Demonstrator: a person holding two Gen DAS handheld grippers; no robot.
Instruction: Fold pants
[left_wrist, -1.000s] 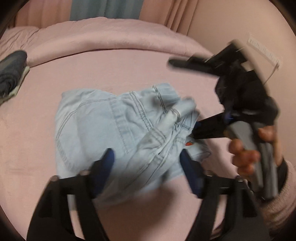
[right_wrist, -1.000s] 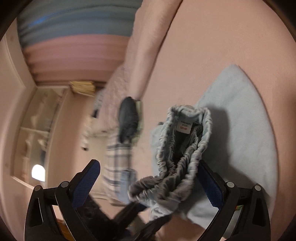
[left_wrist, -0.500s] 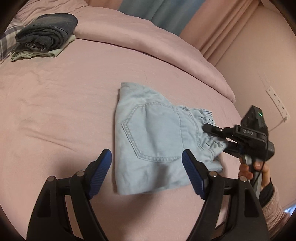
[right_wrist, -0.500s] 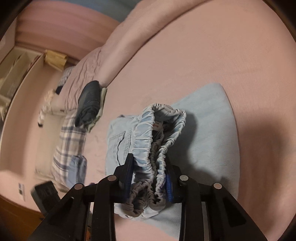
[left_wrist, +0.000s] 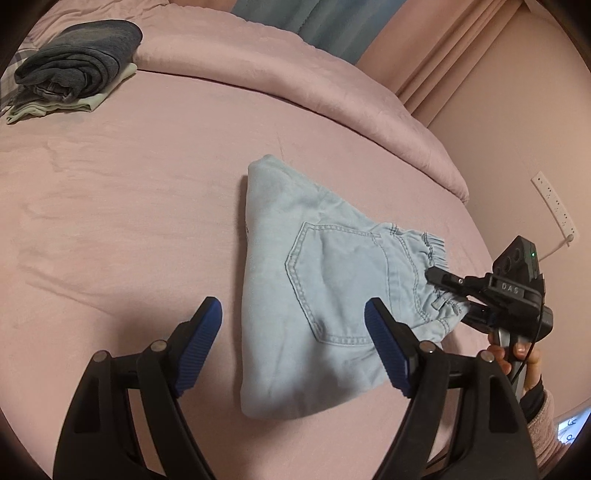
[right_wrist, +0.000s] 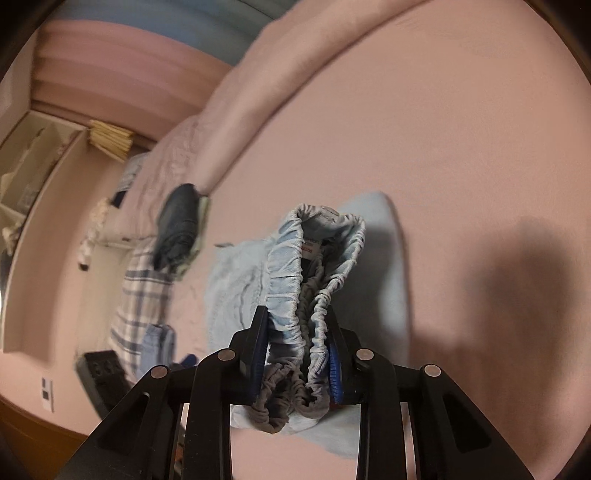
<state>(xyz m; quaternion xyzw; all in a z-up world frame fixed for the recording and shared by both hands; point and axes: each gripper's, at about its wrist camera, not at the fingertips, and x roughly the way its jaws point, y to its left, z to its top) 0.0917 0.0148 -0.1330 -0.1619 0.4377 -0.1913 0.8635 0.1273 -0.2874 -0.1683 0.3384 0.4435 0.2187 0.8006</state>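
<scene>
Your right gripper (right_wrist: 297, 354), wide open a second ago, now clamps its jaws on the gathered waistband of the pants (left_wrist: 314, 295), which lie folded on the pink bed (left_wrist: 129, 221), while your left gripper (left_wrist: 293, 338) hovers open over them, so the next fold can begin.

Folded light-blue pants (left_wrist: 317, 291) on bed
</scene>
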